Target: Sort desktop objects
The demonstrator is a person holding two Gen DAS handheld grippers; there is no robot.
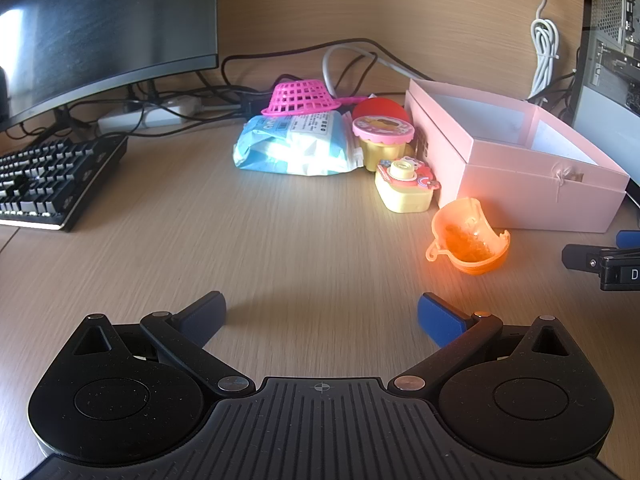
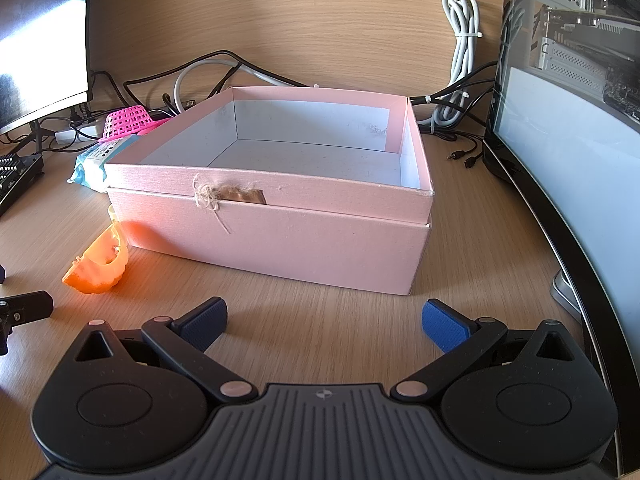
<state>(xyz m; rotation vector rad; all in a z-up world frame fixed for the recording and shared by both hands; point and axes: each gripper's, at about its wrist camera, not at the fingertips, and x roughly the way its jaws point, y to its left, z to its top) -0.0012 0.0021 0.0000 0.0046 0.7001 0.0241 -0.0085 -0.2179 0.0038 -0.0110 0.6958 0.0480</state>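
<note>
An open pink box (image 1: 516,160) stands on the desk at the right; in the right wrist view the box (image 2: 280,236) is straight ahead and looks empty. An orange plastic cup (image 1: 470,238) lies tipped by its front left corner, also seen in the right wrist view (image 2: 99,264). Behind it sit a yellow toy camera (image 1: 406,186), a pink-lidded yellow cup (image 1: 382,140), a red round object (image 1: 378,110), a blue-white tissue pack (image 1: 292,144) and an upturned pink basket (image 1: 300,98). My left gripper (image 1: 322,316) is open and empty. My right gripper (image 2: 324,320) is open and empty before the box.
A monitor (image 1: 92,24) and black keyboard (image 1: 52,178) stand at the left. Cables (image 1: 280,56) and a power strip (image 1: 148,116) run along the back wall. A computer case (image 2: 568,100) stands right of the box. The right gripper's tip (image 1: 600,262) shows at the left view's edge.
</note>
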